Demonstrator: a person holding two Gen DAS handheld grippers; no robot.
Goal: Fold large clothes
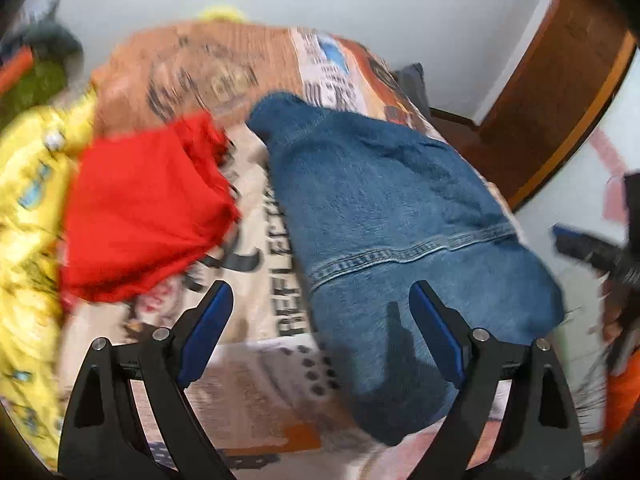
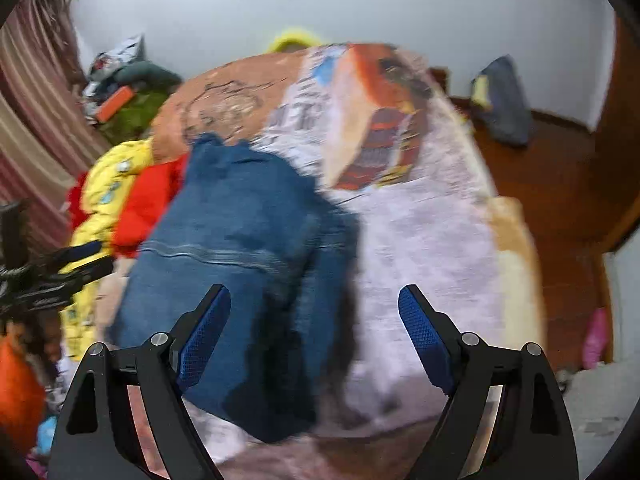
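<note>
One folded denim garment (image 1: 400, 216) at centre, one red (image 1: 144, 208) and one yellow garment (image 1: 28, 184) at left; left gripper (image 1: 320, 308) and right gripper (image 2: 314, 308) both gape wide, holding nothing.

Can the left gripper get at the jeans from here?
Probably yes. The left gripper is open, empty, and hangs right over the near end of the jeans; nothing lies between them. The red garment sits off to the side.

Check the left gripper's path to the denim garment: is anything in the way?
Nothing visible blocks it. The left gripper is open and hangs right over the denim garment on the printed bedspread. The red garment lies off to its left, apart from the denim.
</note>
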